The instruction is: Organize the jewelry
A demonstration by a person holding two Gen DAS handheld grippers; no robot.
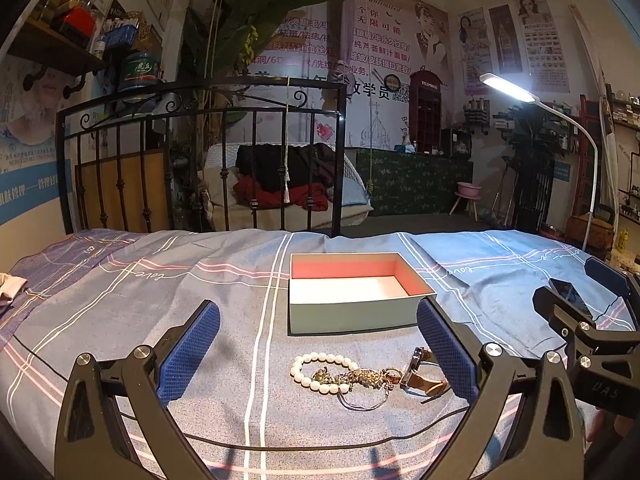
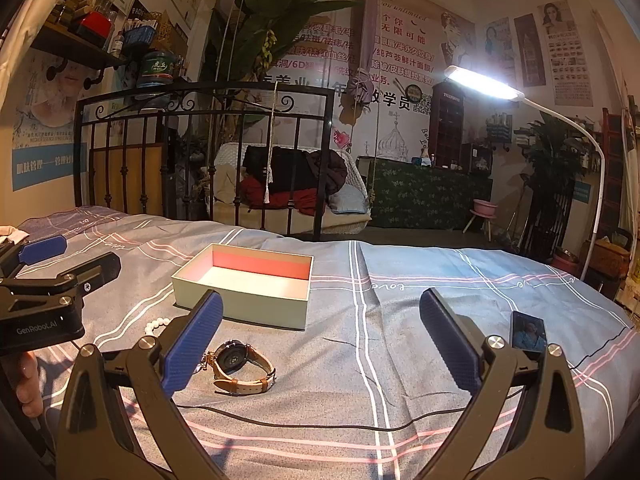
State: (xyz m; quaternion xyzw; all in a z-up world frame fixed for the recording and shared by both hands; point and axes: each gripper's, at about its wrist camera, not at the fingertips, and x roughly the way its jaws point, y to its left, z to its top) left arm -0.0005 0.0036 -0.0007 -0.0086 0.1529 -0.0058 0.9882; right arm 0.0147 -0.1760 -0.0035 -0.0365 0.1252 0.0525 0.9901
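Note:
An open pale box (image 1: 352, 312) with a pink and white inside stands on the bed; it also shows in the right wrist view (image 2: 240, 300). In front of it lie a white pearl bracelet (image 1: 316, 372), a tangled gold chain (image 1: 360, 378) and a brown-strap watch (image 1: 424, 376). The watch (image 2: 240, 364) and a few pearls (image 2: 158, 325) show in the right wrist view. My left gripper (image 1: 320, 354) is open and empty, its jaws either side of the jewelry. My right gripper (image 2: 320, 344) is open and empty, to the right of the watch.
A phone (image 2: 528, 330) lies on the plaid sheet (image 2: 440, 280) at right. A black cable (image 2: 320, 424) runs across the bed near me. A black iron bed frame (image 1: 200, 160) stands behind the bed. A white floor lamp (image 2: 484, 84) shines at right.

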